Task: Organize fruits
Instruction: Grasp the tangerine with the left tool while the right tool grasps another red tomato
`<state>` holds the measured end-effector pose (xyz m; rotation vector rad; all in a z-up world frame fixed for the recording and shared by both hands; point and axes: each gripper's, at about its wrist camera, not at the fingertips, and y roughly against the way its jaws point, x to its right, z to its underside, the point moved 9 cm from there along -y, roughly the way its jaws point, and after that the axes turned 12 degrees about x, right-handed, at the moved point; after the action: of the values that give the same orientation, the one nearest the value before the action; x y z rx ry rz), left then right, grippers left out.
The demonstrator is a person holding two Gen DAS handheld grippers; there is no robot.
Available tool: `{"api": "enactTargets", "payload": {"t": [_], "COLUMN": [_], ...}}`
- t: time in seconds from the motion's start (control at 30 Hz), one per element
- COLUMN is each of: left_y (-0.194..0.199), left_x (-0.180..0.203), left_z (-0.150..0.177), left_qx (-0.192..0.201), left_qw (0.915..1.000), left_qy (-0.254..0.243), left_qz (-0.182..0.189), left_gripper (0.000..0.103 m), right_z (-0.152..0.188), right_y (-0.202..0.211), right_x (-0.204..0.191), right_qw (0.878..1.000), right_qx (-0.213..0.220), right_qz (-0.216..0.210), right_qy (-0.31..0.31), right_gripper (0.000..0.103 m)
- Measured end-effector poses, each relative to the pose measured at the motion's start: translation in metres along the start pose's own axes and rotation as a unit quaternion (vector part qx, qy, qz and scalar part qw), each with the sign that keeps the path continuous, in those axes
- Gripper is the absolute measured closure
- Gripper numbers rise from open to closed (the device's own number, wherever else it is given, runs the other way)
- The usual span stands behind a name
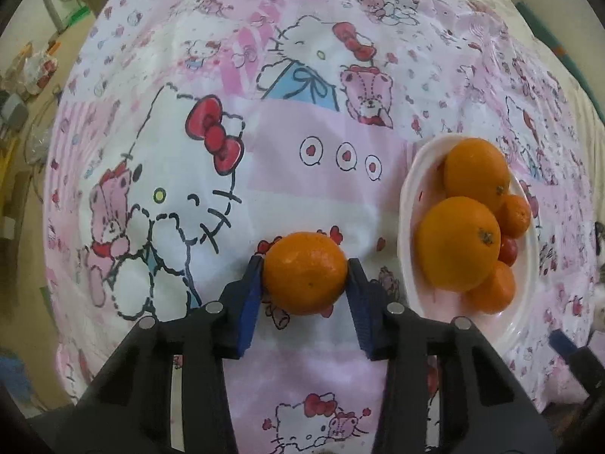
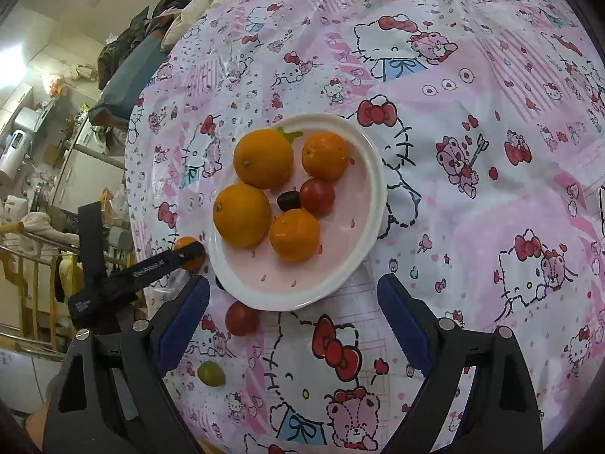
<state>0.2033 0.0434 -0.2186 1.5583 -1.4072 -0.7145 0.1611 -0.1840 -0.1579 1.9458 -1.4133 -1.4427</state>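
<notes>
over on the left, the left gripper [image 1: 305,278] is pointing steeply down at the tablecloth [image 1: 287,132], a pink and white one printed with cartoon cats and bears, and it is pinching a mandarin [image 1: 305,272] between its two blue pads [image 1: 251,302], one pad pressing on each side of the fruit, which is sitting on the cloth just left of the plate [image 1: 408,196]. moving right, the white plate is lying flat and carrying the rest of the sorted fruit: two big oranges [image 2: 263,159] touching each other on its left half, two smaller mandarins [image 2: 325,156] on the right half, a red cherry tomato [image 2: 317,196] between those two, and a small dark fruit [image 2: 289,201] lying beside the tomato near the middle of the plate. just below the plate's near rim, on the cloth, another red tomato [image 2: 242,318] is lying loose, and nearer still a green grape [image 2: 210,373] is lying well clear of the plate. further right, the right gripper [image 2: 295,325] is hanging over the near edge of the plate with its blue pads spread wide apart and nothing between them but cloth and the plate's rim; the loose tomato is lying just beside its left pad.
</notes>
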Motion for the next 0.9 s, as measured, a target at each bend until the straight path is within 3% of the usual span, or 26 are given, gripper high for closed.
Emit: {"api": "enactTargets", "payload": {"t": [0.4,0.6,0.63,0.67,0.73,0.9], "left_y": [0.022,0.049,0.052,0.057,0.065,0.077], "left_x": [-0.003,-0.005,-0.005,-0.006,-0.010,-0.011], "left_z": [0.005,0.002,0.001,0.000,-0.003,-0.006], "left_qx": [0.001,0.017,0.019,0.023,0.029,0.039], "left_qw": [1.0000,0.9998,0.9998,0.9997,0.9995,0.9989], "left_qy": [-0.001,-0.005,-0.002,0.001,0.002,0.001], "left_qz": [-0.003,0.006,0.008,0.010,0.013,0.025], "left_gripper": [0.066,0.066,0.066,0.066,0.066,0.066], "right_z": [0.009,0.036,0.042,0.048,0.060,0.083], "right_y": [0.002,-0.010,-0.013,-0.017,-0.025,-0.048], "right_x": [-0.010,-0.023,-0.024,-0.025,-0.031,-0.052], "right_qw": [1.000,0.997,0.996,0.995,0.992,0.987], "right_qx": [-0.012,-0.073,-0.083,-0.096,-0.123,-0.154], "right_qz": [0.004,-0.035,-0.035,-0.033,-0.039,-0.029], "right_qy": [0.018,-0.005,-0.007,-0.005,-0.004,0.028], "right_gripper": [0.011,0.011,0.013,0.023,0.031,0.037]}}
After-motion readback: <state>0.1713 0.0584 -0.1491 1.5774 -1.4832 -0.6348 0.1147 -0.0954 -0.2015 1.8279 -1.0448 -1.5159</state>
